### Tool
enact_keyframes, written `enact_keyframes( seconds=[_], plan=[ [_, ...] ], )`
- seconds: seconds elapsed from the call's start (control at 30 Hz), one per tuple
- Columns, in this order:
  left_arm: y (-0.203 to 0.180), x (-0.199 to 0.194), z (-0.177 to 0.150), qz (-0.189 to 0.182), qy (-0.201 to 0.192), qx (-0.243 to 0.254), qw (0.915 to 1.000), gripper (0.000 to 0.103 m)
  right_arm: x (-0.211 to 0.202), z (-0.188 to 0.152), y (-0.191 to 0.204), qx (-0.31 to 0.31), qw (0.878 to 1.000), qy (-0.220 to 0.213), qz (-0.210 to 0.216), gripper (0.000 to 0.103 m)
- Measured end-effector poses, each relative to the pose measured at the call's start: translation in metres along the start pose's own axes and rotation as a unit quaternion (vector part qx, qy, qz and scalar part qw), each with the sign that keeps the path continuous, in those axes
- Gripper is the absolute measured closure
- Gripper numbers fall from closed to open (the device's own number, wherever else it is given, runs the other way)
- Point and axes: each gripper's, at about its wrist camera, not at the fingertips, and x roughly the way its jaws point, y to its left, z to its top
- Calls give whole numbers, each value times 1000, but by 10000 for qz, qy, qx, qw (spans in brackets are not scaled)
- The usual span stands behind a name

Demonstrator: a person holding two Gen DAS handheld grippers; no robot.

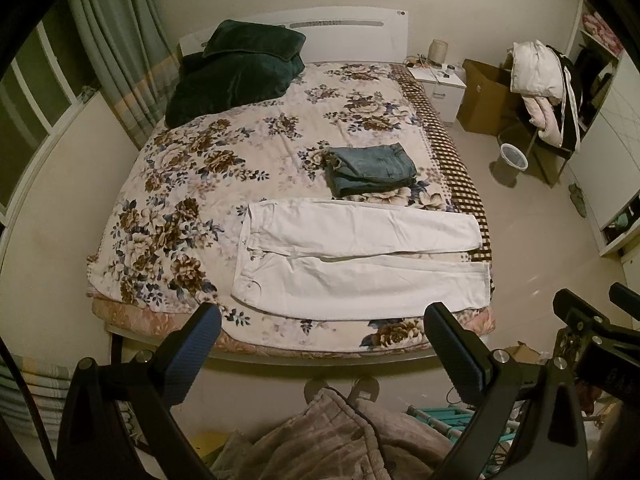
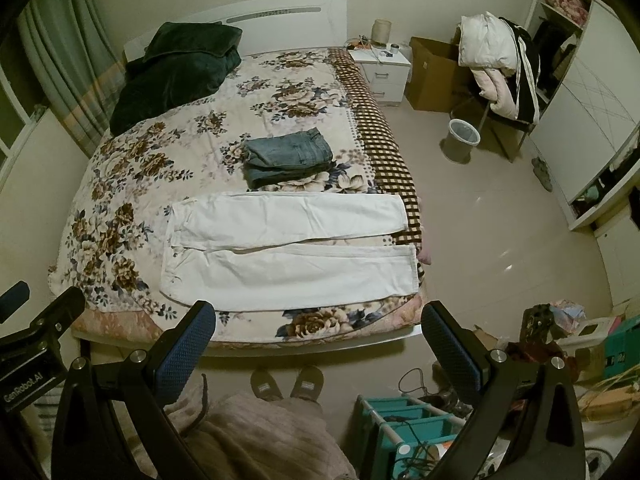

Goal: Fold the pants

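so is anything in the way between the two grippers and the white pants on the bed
Nothing visible. The white pants lie flat near the bed's foot edge, and both open grippers, left and right, hover above it. The folded jeans sit beyond the pants.

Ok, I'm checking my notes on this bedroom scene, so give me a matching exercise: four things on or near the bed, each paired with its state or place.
Things:
1. white pants
2. blue jeans
3. dark green blanket
4. wastebasket

States or places:
a. bunched by the headboard
b. on the floor right of the bed
c. spread flat, unfolded
d. folded in a stack

Pairs: 1-c, 2-d, 3-a, 4-b
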Motion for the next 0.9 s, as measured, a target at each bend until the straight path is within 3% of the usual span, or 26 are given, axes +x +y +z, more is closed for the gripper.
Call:
enact_keyframes(
  seconds=[0.9],
  plan=[
    [-15, 6, -1, -65, 3, -12, 10000, 0, -5, 12, -8, -4, 10000, -37, -2, 0]
  ],
)
